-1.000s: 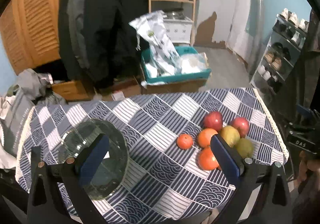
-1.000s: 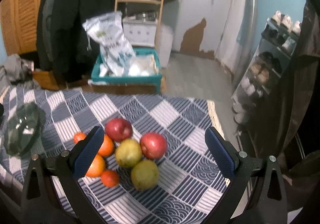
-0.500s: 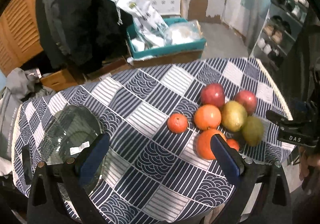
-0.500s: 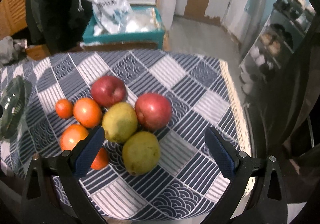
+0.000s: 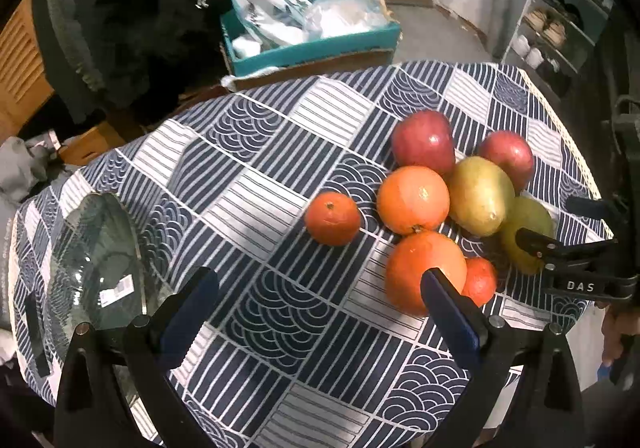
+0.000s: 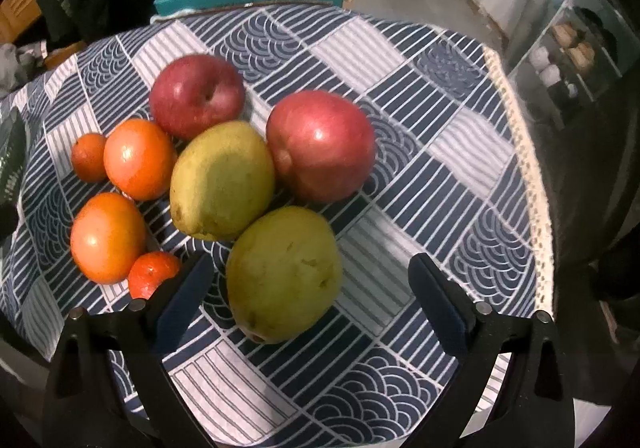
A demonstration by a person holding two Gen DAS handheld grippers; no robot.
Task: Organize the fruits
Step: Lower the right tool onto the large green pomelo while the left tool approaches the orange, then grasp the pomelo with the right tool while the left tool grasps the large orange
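Fruit lies clustered on a blue-and-white patterned tablecloth. Two red apples, two green pears, two oranges and two small tangerines touch one another. My right gripper is open, its fingers on either side of the nearest pear. My left gripper is open above bare cloth, its right finger in front of an orange. A clear glass bowl sits at the table's left.
Beyond the table stand a teal box with plastic bags, dark coats and a shoe rack. The table's right edge with lace trim drops to the floor. The other gripper shows at the left wrist view's right edge.
Both grippers moved forward and down toward the table. The fruit looms larger, and the right gripper's fingers now flank the nearest pear. Both jaws stayed open.
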